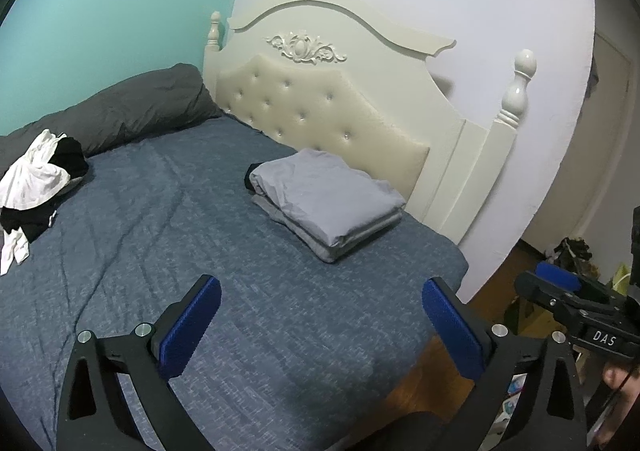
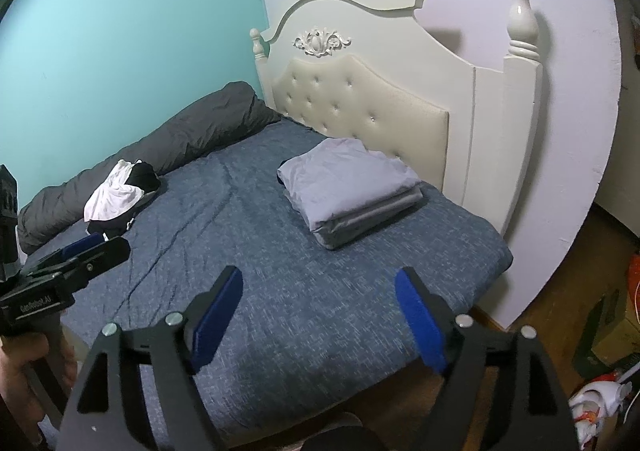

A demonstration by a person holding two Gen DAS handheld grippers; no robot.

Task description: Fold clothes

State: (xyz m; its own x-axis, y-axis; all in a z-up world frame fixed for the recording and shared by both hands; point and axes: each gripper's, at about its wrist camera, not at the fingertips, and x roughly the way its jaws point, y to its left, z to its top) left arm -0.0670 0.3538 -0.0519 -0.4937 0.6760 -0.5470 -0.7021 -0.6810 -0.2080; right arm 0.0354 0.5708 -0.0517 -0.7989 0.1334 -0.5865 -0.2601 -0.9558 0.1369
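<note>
Your left hand-held gripper (image 1: 322,325) hangs above the near part of the bed with the blue-grey mottled cover (image 1: 168,211), its blue-padded jaws spread wide with nothing between them. Your right hand-held gripper (image 2: 319,325) hangs just beside it over the bed's near corner, jaws also well apart and empty; in the left wrist view it shows at the right edge (image 1: 560,283), with part of your hand (image 1: 620,383) under it.

The stack of folded light grey clothes (image 1: 326,197) lies flat on the bed close to the cream tufted headboard (image 1: 320,111), near the right side of the mattress, well apart from both grippers. A loose heap of white and black garments (image 1: 34,179) lies unfolded at the far left side of the bed, touching the long dark grey rolled duvet (image 1: 128,107) that runs along the turquoise wall (image 1: 112,3). Beyond the bed's right edge you see brown wooden floor (image 2: 560,271).
</note>
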